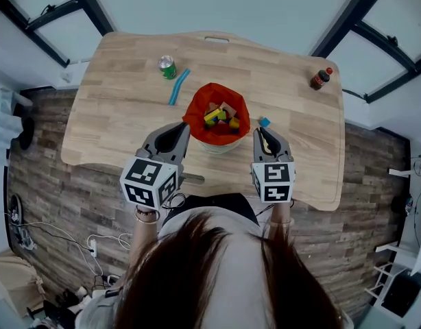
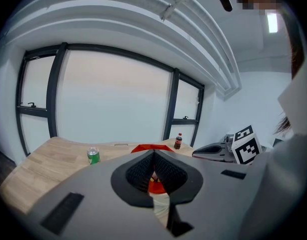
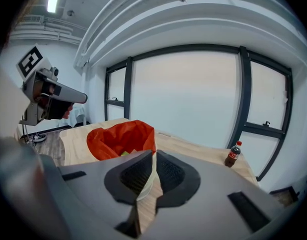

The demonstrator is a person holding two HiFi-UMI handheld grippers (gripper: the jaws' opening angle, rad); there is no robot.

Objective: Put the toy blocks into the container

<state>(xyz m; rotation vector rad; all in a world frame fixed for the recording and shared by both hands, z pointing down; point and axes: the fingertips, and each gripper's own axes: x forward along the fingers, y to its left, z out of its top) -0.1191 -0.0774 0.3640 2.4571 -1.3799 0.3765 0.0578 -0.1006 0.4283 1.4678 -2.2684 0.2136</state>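
The red-lined container (image 1: 197, 108) stands on the table (image 1: 114, 122) with a heap of blocks (image 1: 221, 115) inside, and one blue block (image 1: 264, 122) lies just right of it. The left gripper (image 1: 185, 125) is at the container's near left and the right gripper (image 1: 260, 131) at its near right, by the blue block; both have their jaws drawn together on nothing. Beyond the container a stick (image 1: 178, 86) and a can (image 1: 168, 66) lie to the left, and a bottle (image 1: 321, 79) stands well off to the right.

Orange-red container (image 1: 193, 114), multicoloured toy blocks (image 1: 221, 117), green can (image 1: 168, 66), blue strip (image 1: 178, 87), pale wood-grain table (image 1: 114, 122), red-capped dark bottle (image 1: 321, 79)
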